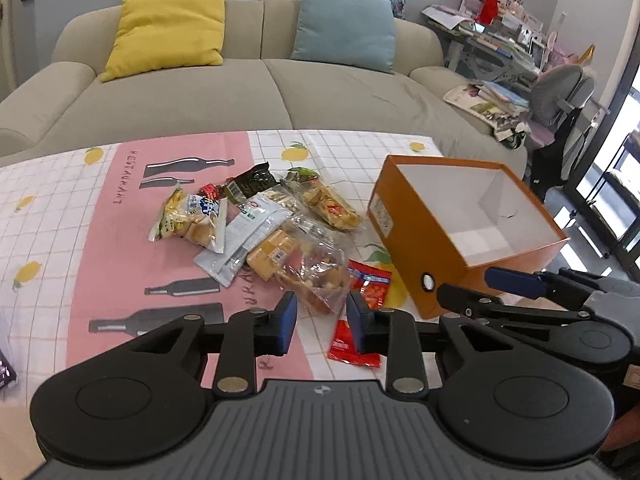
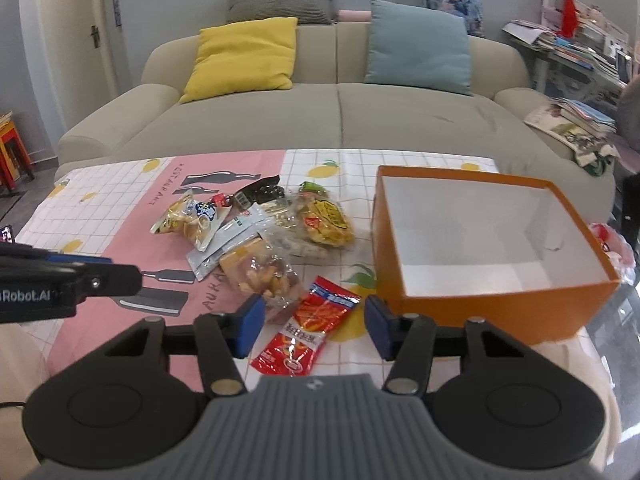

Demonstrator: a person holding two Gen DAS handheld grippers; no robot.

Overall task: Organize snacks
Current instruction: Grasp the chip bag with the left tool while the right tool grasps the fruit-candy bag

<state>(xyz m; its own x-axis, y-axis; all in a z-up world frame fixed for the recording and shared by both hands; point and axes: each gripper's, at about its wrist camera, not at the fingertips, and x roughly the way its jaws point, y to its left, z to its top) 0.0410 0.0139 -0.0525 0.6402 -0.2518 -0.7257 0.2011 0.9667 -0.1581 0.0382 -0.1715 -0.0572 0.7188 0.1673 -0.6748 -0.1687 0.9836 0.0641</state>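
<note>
Since the orange box (image 2: 496,308) shows only its bare white floor, the sorting appears not yet begun: every snack in view lies outside it on the lemon-print tablecloth (image 2: 120,196), so the whole pile is left to move. Nearest the box, just beside its near left corner, lies the red snack packet (image 2: 308,332), flat and apart from the rest. Further left of the box sits the heap: a clear bag of nuts (image 2: 268,276) nearest the red packet, a grey-white pouch (image 2: 224,240) under it, a yellow biscuit bag (image 2: 192,220) at the heap's far left, a clear pack of yellow crackers (image 2: 324,224) closest to the box's far left corner, and a dark seaweed pack (image 2: 260,192) behind them.

From the right wrist view, the right gripper (image 2: 314,320) hangs above the red packet with its jaws spread wide; the packet lies between the two blue pads but untouched, its lower end running under the gripper body. My guess is that this packet is the first pick. The left gripper (image 1: 322,316) has its jaws parted less widely, holding nothing, with the near edge of the nut bag just ahead of the gap and the red packet by its right pad. Beyond the box and table stands a beige sofa (image 2: 340,120) with a yellow cushion (image 2: 240,56) and a blue cushion (image 2: 416,48).
</note>
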